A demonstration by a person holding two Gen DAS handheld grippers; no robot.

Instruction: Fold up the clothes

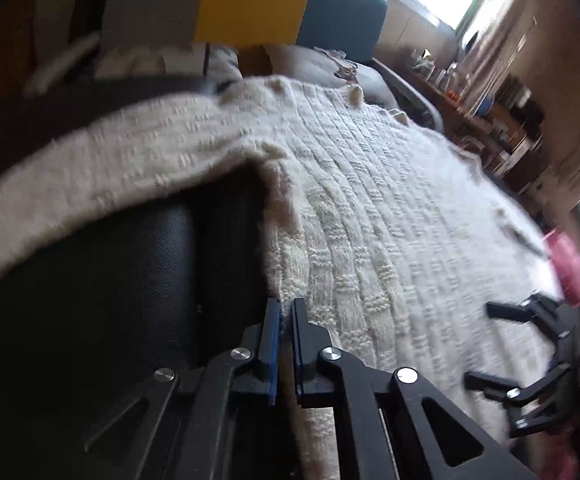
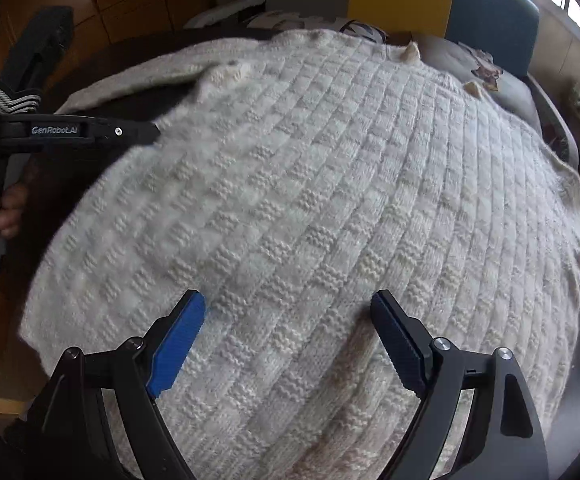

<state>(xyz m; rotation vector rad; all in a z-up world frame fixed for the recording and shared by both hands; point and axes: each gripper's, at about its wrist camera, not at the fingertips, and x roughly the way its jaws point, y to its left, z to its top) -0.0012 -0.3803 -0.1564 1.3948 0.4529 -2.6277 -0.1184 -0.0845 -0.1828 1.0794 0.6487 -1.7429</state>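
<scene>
A: Cream wool, basket-weave knit: that chunky cream knitted sweater (image 2: 309, 200) lies spread flat over the dark round worktop (image 1: 90, 272), one sleeve (image 1: 110, 168) trailing off toward the left.

B: And the grippers?

A: The left gripper (image 1: 286, 320) has its jaws clenched on the sweater's left side edge, a sliver of knit pinched between the blue pads. The right gripper (image 2: 290, 320) hovers just above the near hem with jaws released, wide apart, gripping nothing.

B: Which way does the garment run from them?

A: Its long axis runs straight away from both, hem nearest and collar at the far side by the grey cushion (image 2: 489, 76). The body lies to the right of the left jaws, so I judge a fold from that edge would travel rightward across the body.

B: Nearer hand?

A: The left, already on the edge. Whether other folds are in place, the views don't settle.
</scene>
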